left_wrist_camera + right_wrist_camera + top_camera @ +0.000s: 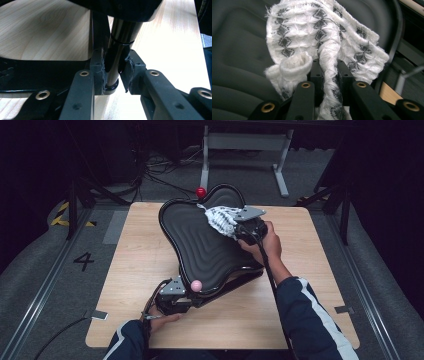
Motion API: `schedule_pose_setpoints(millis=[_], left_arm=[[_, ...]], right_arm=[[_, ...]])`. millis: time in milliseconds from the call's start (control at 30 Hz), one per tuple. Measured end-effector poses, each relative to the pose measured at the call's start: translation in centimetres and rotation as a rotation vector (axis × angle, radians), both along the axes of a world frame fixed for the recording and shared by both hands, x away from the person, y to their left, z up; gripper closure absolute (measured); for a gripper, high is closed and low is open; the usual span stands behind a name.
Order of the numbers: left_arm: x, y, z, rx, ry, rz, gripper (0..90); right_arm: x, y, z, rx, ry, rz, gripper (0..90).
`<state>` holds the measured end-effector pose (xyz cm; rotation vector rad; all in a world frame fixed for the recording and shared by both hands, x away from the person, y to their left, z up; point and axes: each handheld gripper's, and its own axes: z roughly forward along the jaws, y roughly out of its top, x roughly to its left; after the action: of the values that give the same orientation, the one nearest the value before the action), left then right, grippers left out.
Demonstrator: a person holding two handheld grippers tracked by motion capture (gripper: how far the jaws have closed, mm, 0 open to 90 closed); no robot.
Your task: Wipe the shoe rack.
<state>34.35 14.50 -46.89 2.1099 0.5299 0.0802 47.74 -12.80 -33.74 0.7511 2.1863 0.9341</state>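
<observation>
Centrally, a white-and-grey patterned cloth (221, 220) lies bunched on the upper part of a black, ridged seat pan (200, 245), which stands tilted on the wooden table (135, 270). The right gripper (239, 227) is clamped on a fold of the cloth, pressing it against the pan as if wiping. The left gripper (172, 292) is clamped on a dark metal post (117, 50) beneath the pan, at its near edge beside a pink knob (196, 285); a red knob (200, 192) marks the far rim. To wipe well, judged from this pose: keep the brace firm so the pan cannot rock, and follow the ridges with even pressure, keeping the fold pinched. The right gripper view resolves the cloth's diamond weave (322, 32) running between the jaws; the left gripper view shows the post seated between worn pads (100, 67), detail the high view cannot give.
</observation>
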Motion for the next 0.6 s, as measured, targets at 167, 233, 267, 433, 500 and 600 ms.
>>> schedule_pose_setpoints(millis=[167,233,267,433,500,600], left_arm=[[0.0,0.0,0.0,0.002,-0.006,-0.003,72.2],[0.0,0.0,0.0,0.005,-0.004,0.0,72.1],[0.0,0.0,0.0,0.006,-0.005,-0.001,72.2],[0.0,0.0,0.0,0.004,-0.004,0.0,72.1],[0.0,0.0,0.0,0.004,-0.001,0.0,72.1],[0.1,-0.1,-0.1,0.001,-0.001,-0.001,72.0]], right_arm=[[0.8,-2.2,-0.2,0.005,0.006,-0.064,79.5],[0.9,-2.7,-0.3,0.003,0.004,-0.076,79.6],[0.9,-2.8,-0.4,0.009,0.0,-0.073,79.6],[0.5,-2.6,-0.5,-0.005,-0.014,-0.085,79.6],[0.3,-2.4,-0.6,-0.011,-0.018,-0.075,79.6],[-0.2,-2.0,-0.7,0.006,-0.01,-0.049,79.6]])
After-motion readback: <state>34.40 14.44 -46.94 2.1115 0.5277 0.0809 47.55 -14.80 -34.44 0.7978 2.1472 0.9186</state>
